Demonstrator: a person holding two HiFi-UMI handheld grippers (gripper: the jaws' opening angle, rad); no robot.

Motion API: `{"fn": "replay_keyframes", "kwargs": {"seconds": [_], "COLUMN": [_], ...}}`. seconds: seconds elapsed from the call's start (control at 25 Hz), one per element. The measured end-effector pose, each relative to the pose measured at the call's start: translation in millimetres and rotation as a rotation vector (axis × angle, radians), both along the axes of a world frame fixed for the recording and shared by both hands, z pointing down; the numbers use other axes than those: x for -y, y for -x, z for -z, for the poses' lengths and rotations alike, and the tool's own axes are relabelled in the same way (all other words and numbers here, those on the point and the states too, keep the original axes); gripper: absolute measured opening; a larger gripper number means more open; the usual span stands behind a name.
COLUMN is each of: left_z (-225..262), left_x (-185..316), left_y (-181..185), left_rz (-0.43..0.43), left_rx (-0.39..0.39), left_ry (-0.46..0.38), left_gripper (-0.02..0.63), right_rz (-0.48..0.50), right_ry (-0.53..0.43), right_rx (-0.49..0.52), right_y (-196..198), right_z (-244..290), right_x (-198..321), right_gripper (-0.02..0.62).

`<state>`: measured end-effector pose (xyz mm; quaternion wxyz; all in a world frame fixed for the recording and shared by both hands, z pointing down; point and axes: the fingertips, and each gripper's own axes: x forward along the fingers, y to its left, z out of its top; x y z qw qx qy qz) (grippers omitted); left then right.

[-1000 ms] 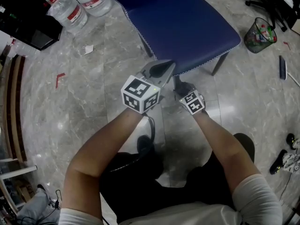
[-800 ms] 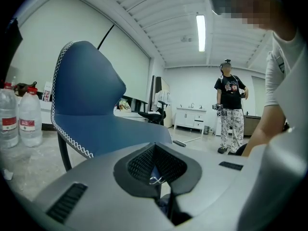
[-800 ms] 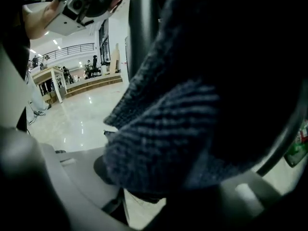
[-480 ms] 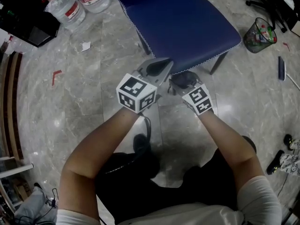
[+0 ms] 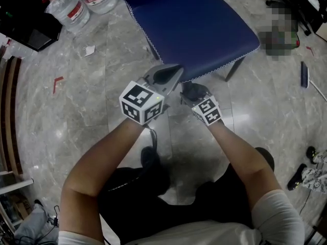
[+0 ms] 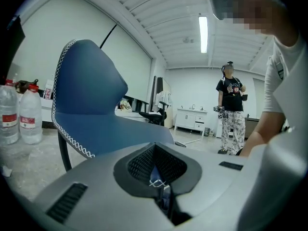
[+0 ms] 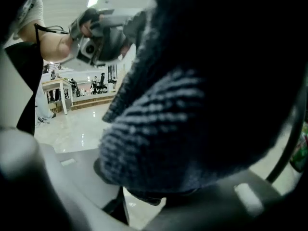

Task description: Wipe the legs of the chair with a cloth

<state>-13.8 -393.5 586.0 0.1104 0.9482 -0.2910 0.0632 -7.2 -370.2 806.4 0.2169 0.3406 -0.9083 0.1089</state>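
Note:
The blue chair (image 5: 189, 24) stands at the top of the head view on thin dark legs (image 5: 231, 69). Just in front of the seat's front edge, my right gripper (image 5: 196, 93) is shut on a dark striped cloth (image 5: 193, 90). In the right gripper view the cloth (image 7: 192, 119) fills almost everything and hides the jaws. My left gripper (image 5: 166, 74) hovers beside it to the left, jaws shut and empty, pointing at the seat edge. The left gripper view has the chair (image 6: 96, 109) and one leg (image 6: 62, 150) ahead of the left gripper (image 6: 159, 177).
Two water bottles (image 5: 69, 6) and a black box (image 5: 25, 24) sit on the marble floor at the back left. A paper scrap (image 5: 89, 50) and red tape (image 5: 56, 81) lie nearby. A person (image 6: 232, 112) stands far off, past the chair.
My right gripper carried the cloth up toward the seat edge, then back down a little. The left gripper has drifted slightly left and stayed shut.

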Motion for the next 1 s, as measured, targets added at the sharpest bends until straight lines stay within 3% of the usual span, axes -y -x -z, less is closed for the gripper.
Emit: {"fn": "replay_keyframes", "kwargs": {"seconds": [0.16, 0.28, 0.48, 0.72, 0.8, 0.92, 1.0], "left_z": [1, 1, 0, 3, 3, 1, 2], "left_x": [1, 2, 0, 5, 5, 4, 5], "left_y": [-1, 0, 1, 1, 2, 1, 1], "left_rz": [-0.004, -0.009, -0.018, -0.012, -0.014, -0.020, -0.014], "left_rx": [0.010, 0.019, 0.013, 0.010, 0.015, 0.022, 0.019], "left_ry": [0.002, -0.001, 0.005, -0.015, -0.021, -0.028, -0.025], "left_gripper": [0.006, 0.006, 0.006, 0.006, 0.006, 0.006, 0.006], "right_rz": [-0.039, -0.048, -0.029, -0.001, -0.009, -0.022, -0.027], "right_ry": [0.243, 0.284, 0.203, -0.113, -0.177, -0.142, -0.042], "right_rx": [-0.078, -0.123, -0.094, 0.055, 0.093, 0.091, 0.049], "right_y": [-9, -8, -3, 7, 9, 6, 3], "right_z": [-83, -101, -61, 89, 116, 92, 43], "right_x": [-12, -12, -8, 7, 10, 7, 2], "right_gripper": [0.183, 0.183, 0.183, 0.183, 0.183, 0.184, 0.183]}}
